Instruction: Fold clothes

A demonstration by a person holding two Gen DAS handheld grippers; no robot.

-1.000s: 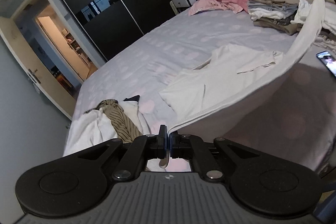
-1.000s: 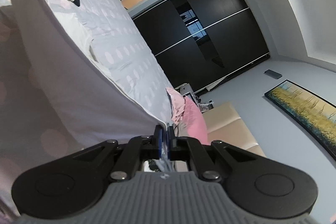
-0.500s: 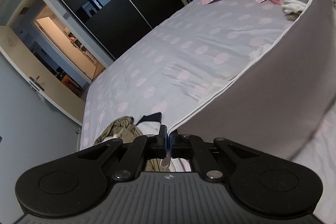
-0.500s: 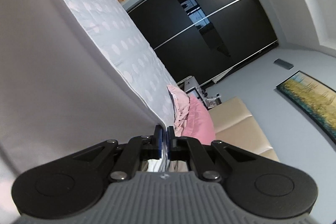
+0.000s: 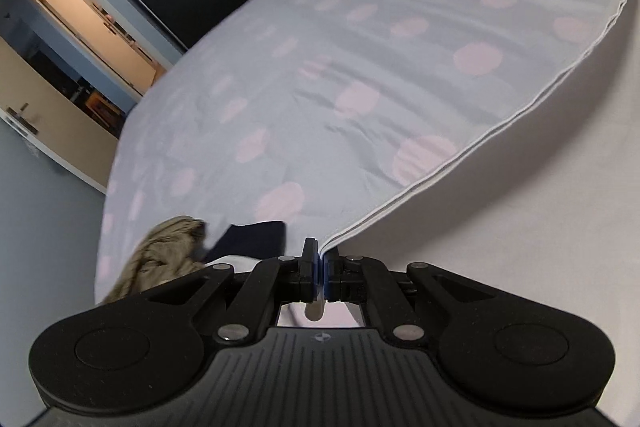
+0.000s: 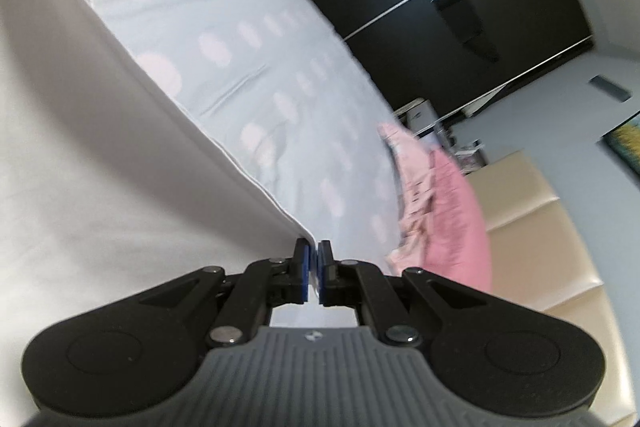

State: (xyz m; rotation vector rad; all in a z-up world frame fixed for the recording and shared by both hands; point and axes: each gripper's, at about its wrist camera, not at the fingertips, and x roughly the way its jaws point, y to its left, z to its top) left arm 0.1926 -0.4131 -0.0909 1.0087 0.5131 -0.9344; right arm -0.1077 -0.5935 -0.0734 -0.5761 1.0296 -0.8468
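A large white cloth [image 5: 540, 195] with a stitched hem is stretched between both grippers over the bed. My left gripper [image 5: 320, 259] is shut on one corner of its hem, and the cloth runs away to the upper right. In the right wrist view the same white cloth [image 6: 80, 167] fills the left side, and my right gripper [image 6: 313, 259] is shut on its other corner. The cloth hides whatever lies under it on the bed.
The bed [image 5: 340, 75] has a grey sheet with pink dots. A heap of brown, dark and white clothes [image 5: 168, 259] lies at its near end. A pink pillow [image 6: 452, 211] and a beige headboard [image 6: 552, 239] are at the far end. Dark wardrobe doors [image 6: 460, 7] and an open doorway [image 5: 92, 27] stand beyond.
Both grippers have swept forward and down across the bed with the cloth held taut. The white garment and the folded stack seen earlier are now hidden or out of frame.
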